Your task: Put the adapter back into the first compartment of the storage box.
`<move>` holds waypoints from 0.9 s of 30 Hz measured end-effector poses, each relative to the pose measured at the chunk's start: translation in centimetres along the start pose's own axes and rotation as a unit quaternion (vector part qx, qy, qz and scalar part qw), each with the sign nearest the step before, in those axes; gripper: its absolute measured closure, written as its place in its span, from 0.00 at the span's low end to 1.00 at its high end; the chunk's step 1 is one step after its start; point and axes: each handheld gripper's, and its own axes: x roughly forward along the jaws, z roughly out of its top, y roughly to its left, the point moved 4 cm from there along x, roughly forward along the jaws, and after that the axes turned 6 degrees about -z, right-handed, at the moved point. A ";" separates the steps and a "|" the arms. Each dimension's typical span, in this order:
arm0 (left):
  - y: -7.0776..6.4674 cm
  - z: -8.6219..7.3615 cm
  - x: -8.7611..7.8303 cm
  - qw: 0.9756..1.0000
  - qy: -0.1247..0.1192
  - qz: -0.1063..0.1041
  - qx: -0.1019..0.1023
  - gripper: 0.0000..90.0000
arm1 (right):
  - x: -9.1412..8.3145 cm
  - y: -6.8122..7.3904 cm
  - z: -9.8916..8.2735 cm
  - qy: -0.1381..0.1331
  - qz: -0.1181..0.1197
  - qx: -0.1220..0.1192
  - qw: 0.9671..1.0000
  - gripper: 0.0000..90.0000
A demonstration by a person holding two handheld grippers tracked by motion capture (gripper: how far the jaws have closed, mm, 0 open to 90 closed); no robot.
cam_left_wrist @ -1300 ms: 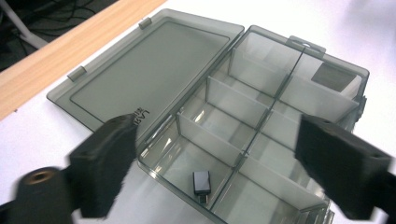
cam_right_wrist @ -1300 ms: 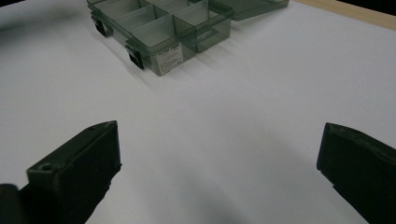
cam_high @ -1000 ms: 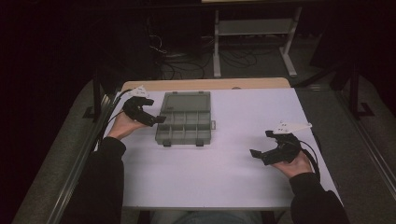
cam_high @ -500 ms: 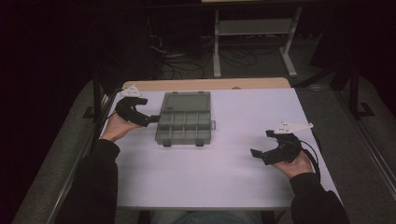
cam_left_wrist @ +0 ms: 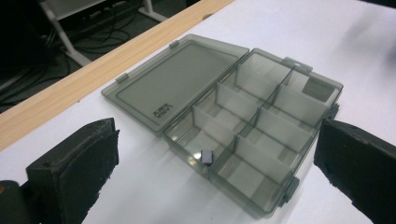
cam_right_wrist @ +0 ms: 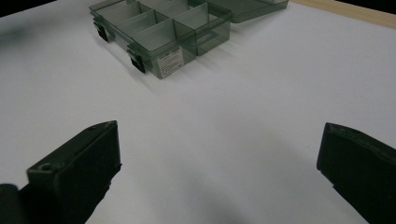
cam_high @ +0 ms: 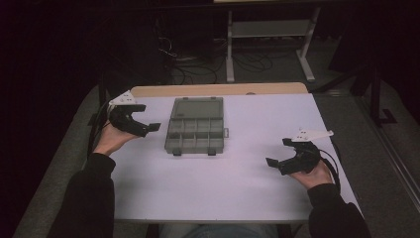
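Smoky grey translucent plastic compartment box point(cam_high: 194, 126) lies on the white table point(cam_high: 233, 188), left of centre, its lid point(cam_left_wrist: 175, 81) already swung flat open toward the far edge. Compartments look empty apart from a small dark bit at one divider. Left gripper point(cam_high: 148, 127) just beside the box, jaws spread, holding nothing. Right gripper point(cam_high: 277, 157) well apart, jaws spread, idle. Judgement: opening done; filling or closing not begun.
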 end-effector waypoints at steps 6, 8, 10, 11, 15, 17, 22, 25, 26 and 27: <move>-0.1 -0.7 -0.7 1.000 -0.004 -0.001 -0.004 0.00 | 0.1 0.0 -0.1 0.003 0.001 0.002 1.000 0.00; -0.3 -0.9 -0.9 1.000 -0.006 -0.001 -0.004 0.00 | 0.1 0.0 -0.1 0.003 0.001 0.002 1.000 0.00; -0.4 -1.1 -1.2 1.000 -0.009 -0.003 -0.002 0.00 | 0.1 0.0 -0.1 0.003 0.001 0.002 1.000 0.00; -0.5 -1.2 -1.3 1.000 -0.009 -0.004 -0.002 0.00 | 0.1 0.0 -0.1 0.003 0.001 0.003 1.000 0.00; -0.7 -1.7 -1.8 1.000 -0.009 -0.006 -0.001 0.00 | 0.1 0.0 -0.1 0.003 0.001 0.004 1.000 0.00; -0.6 -2.0 -2.0 1.000 -0.012 -0.005 -0.005 0.00 | 0.1 -0.1 -0.1 0.004 0.001 0.004 1.000 0.00; -0.6 -2.8 -2.7 1.000 -0.020 0.000 -0.013 0.00 | 0.1 -0.1 -0.1 0.003 -0.001 0.004 1.000 0.00; -0.6 -3.1 -3.1 0.999 -0.028 0.000 -0.015 0.00 | 0.1 -0.1 -0.1 0.003 -0.002 0.004 1.000 0.00; -0.7 -3.2 -3.3 0.999 -0.029 0.001 -0.016 0.00 | 0.1 -0.1 -0.1 0.003 -0.002 0.004 1.000 0.00; -0.7 -3.4 -3.4 0.999 -0.030 0.002 -0.016 0.00 | 0.1 -0.1 -0.1 0.004 -0.002 0.004 1.000 0.00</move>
